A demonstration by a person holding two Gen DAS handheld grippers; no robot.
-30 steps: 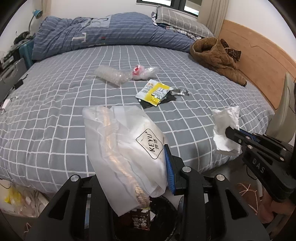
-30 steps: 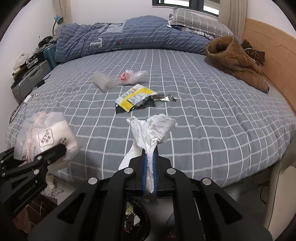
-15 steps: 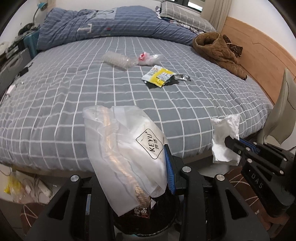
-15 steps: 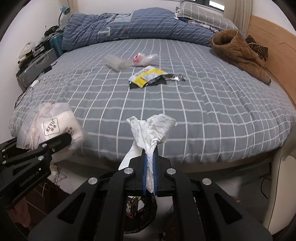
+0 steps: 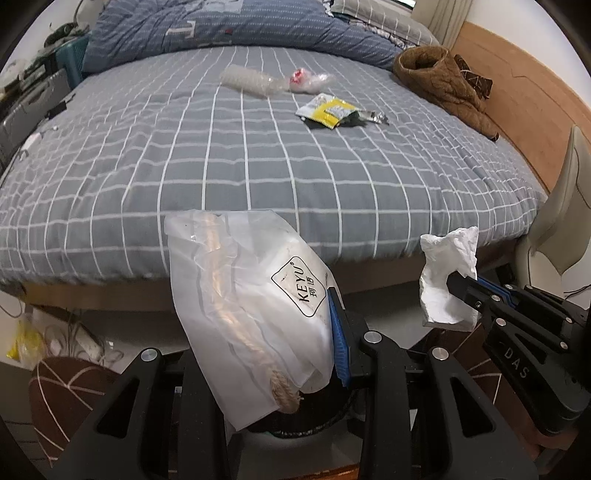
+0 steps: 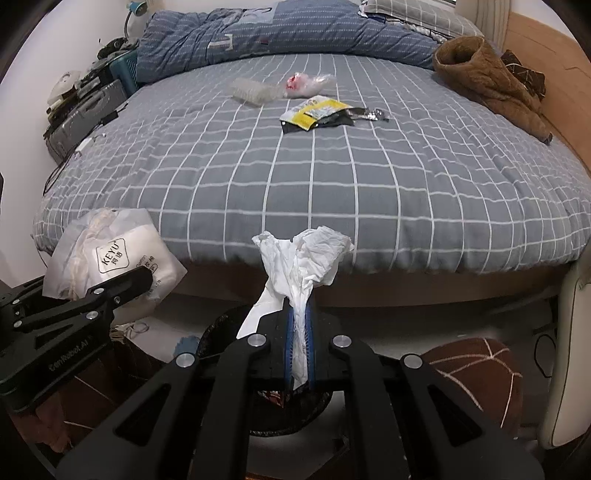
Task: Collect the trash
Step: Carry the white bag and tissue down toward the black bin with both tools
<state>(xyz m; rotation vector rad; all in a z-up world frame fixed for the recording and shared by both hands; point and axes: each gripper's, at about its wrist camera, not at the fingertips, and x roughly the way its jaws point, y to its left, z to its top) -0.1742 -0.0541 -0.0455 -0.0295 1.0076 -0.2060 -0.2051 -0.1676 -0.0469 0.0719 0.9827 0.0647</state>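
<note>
Beyond the bed's near edge (image 6: 369,264), over floor, the left gripper (image 5: 332,332) clamps a KEYU plastic bag (image 5: 255,295); the right gripper (image 6: 299,332), closed, pinches a crumpled white tissue (image 6: 306,258).

A grey checked bed (image 6: 332,177) fills mid-frame. A blue duvet (image 6: 280,33) is bunched along its far edge, a brown jacket (image 6: 484,81) lies upper right, and a brown patterned cushion (image 6: 476,376) sits lower right.
</note>
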